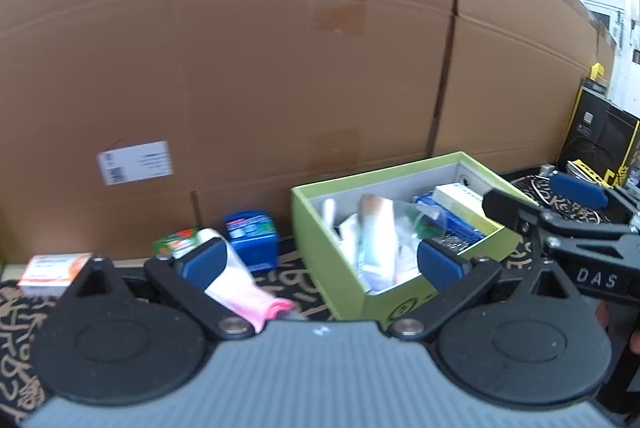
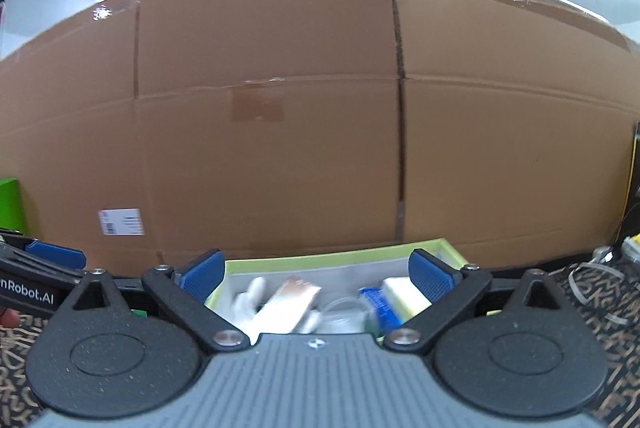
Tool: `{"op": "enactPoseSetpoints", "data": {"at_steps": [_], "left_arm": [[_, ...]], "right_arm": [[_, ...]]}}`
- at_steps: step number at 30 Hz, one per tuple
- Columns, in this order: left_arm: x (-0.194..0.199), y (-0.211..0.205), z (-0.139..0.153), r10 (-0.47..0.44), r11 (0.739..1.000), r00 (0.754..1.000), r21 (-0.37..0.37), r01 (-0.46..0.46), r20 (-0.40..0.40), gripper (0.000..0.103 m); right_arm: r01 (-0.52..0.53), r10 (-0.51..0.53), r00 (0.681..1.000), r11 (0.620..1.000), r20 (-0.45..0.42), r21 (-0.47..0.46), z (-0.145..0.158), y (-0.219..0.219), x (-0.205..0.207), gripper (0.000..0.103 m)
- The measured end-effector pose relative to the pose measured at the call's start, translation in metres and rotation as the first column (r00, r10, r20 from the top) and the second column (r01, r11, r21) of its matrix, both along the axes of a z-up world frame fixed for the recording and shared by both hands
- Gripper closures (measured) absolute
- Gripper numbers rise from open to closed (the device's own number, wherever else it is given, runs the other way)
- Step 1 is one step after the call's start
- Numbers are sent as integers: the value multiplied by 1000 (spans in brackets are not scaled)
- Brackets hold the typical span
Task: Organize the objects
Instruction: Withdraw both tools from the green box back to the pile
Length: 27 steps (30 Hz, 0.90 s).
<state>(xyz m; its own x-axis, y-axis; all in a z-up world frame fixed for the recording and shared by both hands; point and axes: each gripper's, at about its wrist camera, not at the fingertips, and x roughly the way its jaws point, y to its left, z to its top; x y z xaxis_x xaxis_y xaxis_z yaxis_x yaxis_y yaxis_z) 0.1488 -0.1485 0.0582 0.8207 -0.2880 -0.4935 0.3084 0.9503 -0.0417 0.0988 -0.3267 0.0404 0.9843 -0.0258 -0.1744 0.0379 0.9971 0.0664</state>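
At the far left of the left wrist view an orange-and-white carton (image 1: 54,274), a pink-capped tube (image 1: 240,284) and a blue box (image 1: 252,238) lie loose on the desk (image 1: 296,280), left of the part-filled green box (image 1: 320,252). Both the left gripper (image 1: 320,264) and the right gripper (image 2: 318,274) have jaws wide apart, holding nothing. Likely next: the left gripper closes on the tube.

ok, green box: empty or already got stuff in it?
Not empty. The lidless green box holds a blue-and-white carton, white packets and clear plastic wrapping, though blur hides what else it contains.
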Motion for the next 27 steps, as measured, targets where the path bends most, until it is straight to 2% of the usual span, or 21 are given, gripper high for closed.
{"op": "enactPoseSetpoints", "data": {"at_steps": [7,17,22,27], "left_arm": [[-22,60,-17,79,996,997,-50,-80,-16,0],[-30,148,-72,220,970,962,-67,-233,-162,0],[-30,168,-80,227,968,959,-68,-241,-167,0],[-23,177,-76,212,970,964,-88,-228,-162,0]], "right_arm": [[-36,36,998,999,-45,-6,-24,41,-12,0],[-199,195,963,980,-187,-3,-66,112,3,0],[-238,216,952,968,-218,-80,-72,140,27,0],[-255,222,944,960,-244,-114,-70,156,60,3]]}}
